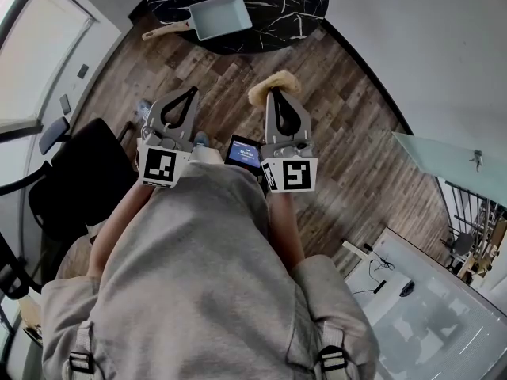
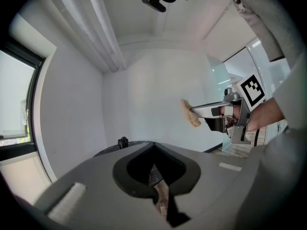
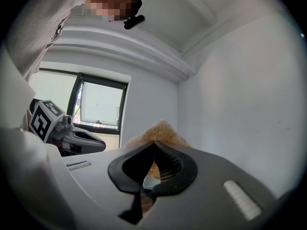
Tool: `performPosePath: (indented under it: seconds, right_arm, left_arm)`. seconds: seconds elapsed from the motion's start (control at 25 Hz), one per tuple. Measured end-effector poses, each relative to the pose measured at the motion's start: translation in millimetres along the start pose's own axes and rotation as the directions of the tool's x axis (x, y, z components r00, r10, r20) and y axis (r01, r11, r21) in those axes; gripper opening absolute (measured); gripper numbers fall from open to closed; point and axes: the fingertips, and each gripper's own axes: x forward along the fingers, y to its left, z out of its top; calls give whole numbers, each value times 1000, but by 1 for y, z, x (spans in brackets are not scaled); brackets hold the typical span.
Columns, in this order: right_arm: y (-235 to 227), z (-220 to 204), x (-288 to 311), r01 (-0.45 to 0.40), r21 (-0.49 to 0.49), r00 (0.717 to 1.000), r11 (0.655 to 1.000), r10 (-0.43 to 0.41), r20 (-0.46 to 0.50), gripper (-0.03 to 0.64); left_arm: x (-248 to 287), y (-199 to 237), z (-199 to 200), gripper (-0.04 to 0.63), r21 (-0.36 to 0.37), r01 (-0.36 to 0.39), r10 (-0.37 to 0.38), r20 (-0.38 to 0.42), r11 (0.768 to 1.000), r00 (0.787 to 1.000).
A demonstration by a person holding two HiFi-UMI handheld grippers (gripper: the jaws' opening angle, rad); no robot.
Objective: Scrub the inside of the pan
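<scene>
Pan [image 1: 220,16] on table [image 1: 305,2] | left gripper [image 1: 190,92] level, jaws clenched empty | right gripper [image 1: 279,95] level, jaws grasping sponge [image 1: 265,85]

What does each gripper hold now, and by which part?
The right gripper pinches a tan scrub pad by one edge at its jaw tips. The left gripper is shut and empty.

Wore a heather-grey top [image 1: 198,260] with short sleeves, plus pale shoulder straps [image 1: 79,355] fitted with dark buckles. Carried a left gripper [image 1: 191,92] and right gripper [image 1: 279,93] built alike: light grey tapering jaws lined in black around a teardrop opening, each backed by a white cube [image 1: 162,165] printed with black square markers. Had ribbed black pads [image 3: 168,164] inside.
</scene>
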Motion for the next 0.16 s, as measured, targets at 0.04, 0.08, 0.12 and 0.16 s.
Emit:
performPosePath:
  seconds: [0.04, 0.08, 0.12, 0.16]
  right_arm:
    - [0, -1, 0, -2, 0, 1000, 1000, 2, -3, 20]
    - [0, -2, 0, -4, 1, 1000, 1000, 4, -5, 20]
    - [0, -2, -1, -7, 1, 1000, 1000, 7, -8, 20]
    - [1, -3, -1, -10, 1, 1000, 1000, 10, -11, 20]
  left_arm:
    - [0, -1, 0, 2, 0, 4, -4, -3, 1000, 1000]
    - [0, -3, 0, 2, -1, 7, -7, -7, 1000, 1000]
    - [-1, -5, -1, 2, -6, 12, -12, -12, 1000, 1000]
    - [-1, -7, -1, 2, -11, 16, -16, -19, 1000, 1000]
